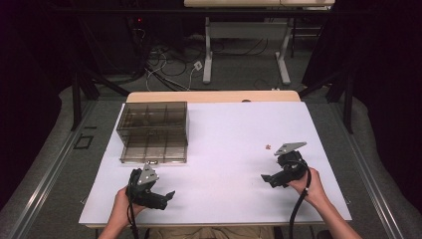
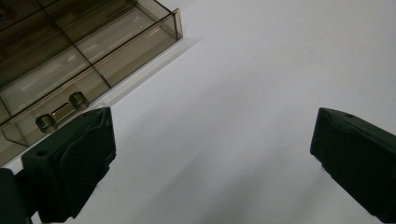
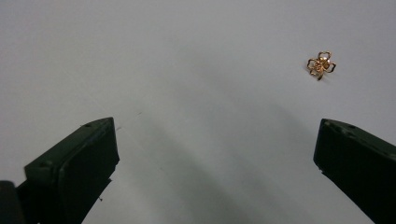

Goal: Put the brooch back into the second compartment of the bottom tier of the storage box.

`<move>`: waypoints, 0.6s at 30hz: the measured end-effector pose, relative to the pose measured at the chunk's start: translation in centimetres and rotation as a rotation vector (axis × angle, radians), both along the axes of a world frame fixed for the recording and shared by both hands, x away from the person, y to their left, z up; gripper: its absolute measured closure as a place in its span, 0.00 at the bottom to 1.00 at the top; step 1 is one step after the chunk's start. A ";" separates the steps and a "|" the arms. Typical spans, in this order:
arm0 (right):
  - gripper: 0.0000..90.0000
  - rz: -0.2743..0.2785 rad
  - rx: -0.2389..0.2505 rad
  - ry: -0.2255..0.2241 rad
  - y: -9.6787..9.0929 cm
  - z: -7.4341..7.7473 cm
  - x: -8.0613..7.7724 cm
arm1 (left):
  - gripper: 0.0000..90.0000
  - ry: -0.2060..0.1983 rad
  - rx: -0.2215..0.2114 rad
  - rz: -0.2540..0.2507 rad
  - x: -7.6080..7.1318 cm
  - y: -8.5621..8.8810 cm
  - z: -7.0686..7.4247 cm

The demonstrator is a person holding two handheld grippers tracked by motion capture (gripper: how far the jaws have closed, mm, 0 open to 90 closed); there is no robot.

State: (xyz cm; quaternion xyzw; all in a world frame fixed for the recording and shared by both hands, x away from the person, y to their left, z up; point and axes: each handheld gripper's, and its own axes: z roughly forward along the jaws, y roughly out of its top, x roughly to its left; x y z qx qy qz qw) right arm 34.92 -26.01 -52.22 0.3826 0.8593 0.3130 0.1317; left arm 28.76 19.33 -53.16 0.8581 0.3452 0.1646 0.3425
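Observation:
A smoky clear compartment box (image 1: 153, 132) lies open at the left of the white table (image 1: 224, 124). In the left gripper view the box (image 2: 70, 56) fills the upper left, its metal latch (image 2: 60, 112) just beyond the left jaw. A tiny gold flower-shaped charm (image 1: 268, 147) lies right of centre; in the right gripper view the charm (image 3: 321, 64) sits ahead and to the right of the jaws. My left gripper (image 1: 166, 198) hovers in front of the box, open and empty. My right gripper (image 1: 271, 179) is open and empty, just short of the charm.
The white sheet ends at the table's wooden back edge (image 1: 214, 95). Beyond it are cables on the floor (image 1: 169, 69) and another table's legs (image 1: 246, 55). Dark frame posts (image 1: 77, 99) stand at both sides.

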 end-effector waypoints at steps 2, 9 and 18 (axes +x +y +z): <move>0.00 -0.008 -0.002 0.008 -0.1 -0.1 0.5 | 0.00 -0.001 0.002 -0.003 0.0 0.0 0.0; 0.00 0.000 0.007 0.045 0.0 -0.1 2.1 | 0.00 -0.002 0.000 -0.003 0.1 0.0 0.0; 0.00 -0.010 -0.001 0.061 0.7 -0.2 3.6 | 0.00 0.001 -0.002 -0.004 0.1 -0.1 0.0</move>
